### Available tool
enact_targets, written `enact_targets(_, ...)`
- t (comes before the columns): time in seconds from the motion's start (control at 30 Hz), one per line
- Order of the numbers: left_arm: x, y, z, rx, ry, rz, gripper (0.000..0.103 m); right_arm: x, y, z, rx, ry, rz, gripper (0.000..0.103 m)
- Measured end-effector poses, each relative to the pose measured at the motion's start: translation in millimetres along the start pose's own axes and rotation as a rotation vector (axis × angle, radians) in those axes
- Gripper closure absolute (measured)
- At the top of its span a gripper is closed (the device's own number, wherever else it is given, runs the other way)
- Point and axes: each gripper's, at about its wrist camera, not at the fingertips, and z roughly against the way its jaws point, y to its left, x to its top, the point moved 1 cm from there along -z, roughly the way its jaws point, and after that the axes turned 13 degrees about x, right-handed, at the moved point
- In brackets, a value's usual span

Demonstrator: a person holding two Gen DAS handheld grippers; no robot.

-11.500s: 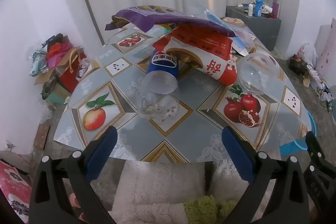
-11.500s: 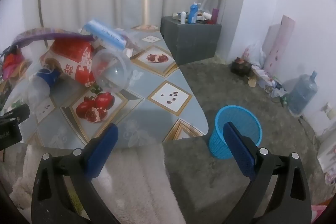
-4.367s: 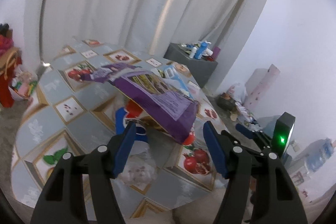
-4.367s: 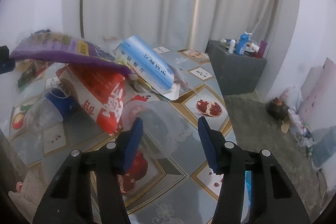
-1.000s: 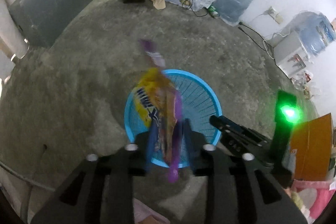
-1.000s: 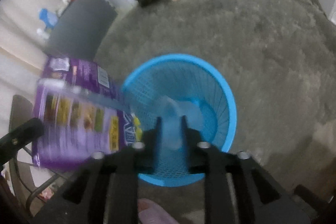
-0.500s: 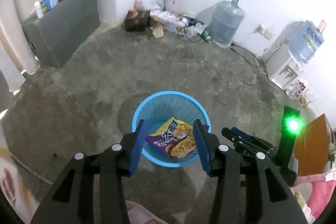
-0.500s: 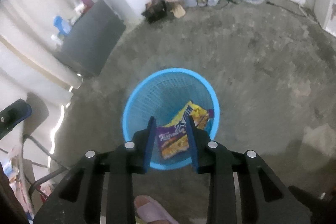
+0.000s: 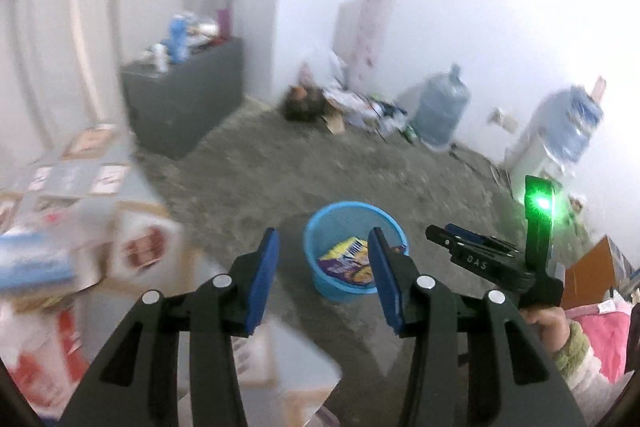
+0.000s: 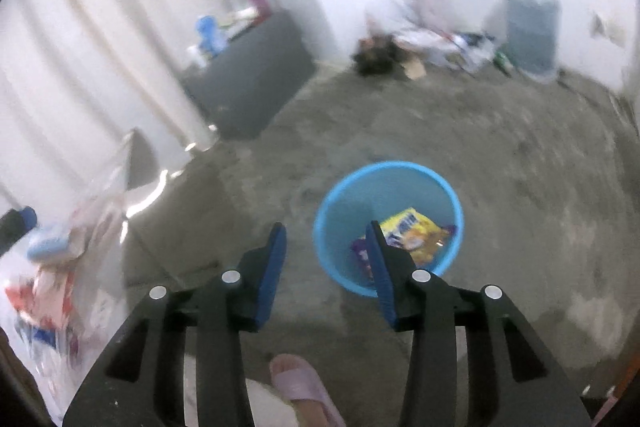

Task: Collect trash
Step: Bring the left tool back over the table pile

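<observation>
The blue mesh basket (image 9: 348,211) (image 10: 384,167) stands on the grey floor, below and ahead of both grippers. A purple and yellow snack bag (image 9: 346,261) (image 10: 416,233) lies inside it. My left gripper (image 9: 324,235) is open and holds nothing. My right gripper (image 10: 326,227) (image 9: 440,231) is opening, with nothing between its pads. At the left edge the patterned table (image 9: 80,179) shows, blurred, with a red and white bag (image 9: 136,247) and a blue and white box (image 9: 32,263) on it. That pile (image 10: 60,247) also shows in the right wrist view.
A dark grey cabinet (image 9: 184,103) (image 10: 248,83) with bottles on top stands by the curtain. Clutter (image 9: 340,103) and a large water jug (image 9: 440,111) line the far wall. An orange cardboard box (image 9: 592,271) is at right. A slippered foot (image 10: 304,383) is below the right gripper.
The purple bag dropped from the left gripper into the basket, and the clear cup left the right one. Both grippers opened wider, rose and tilted up; the table came into view at left.
</observation>
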Motion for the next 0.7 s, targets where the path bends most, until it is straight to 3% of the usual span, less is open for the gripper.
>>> enact_targets(0.37,-82.6,138.1,140.8,0.249,-0.188,0.177,0.058,-14.2,120.1,-17.5,0.232,0.065,0.252,0.063)
enact_targets(0.57,-119.3,193.6,174.2,0.37,-0.211,0.254,0.058,-27.2,176.7,-29.4,0.295,0.116,0.37,0.063)
enact_targets(0.7,-128.7,221.4,178.8,0.394,-0.216,0.316,0.058,-31.0,215.1,-35.8,0.32,0.132,0.443,0.063)
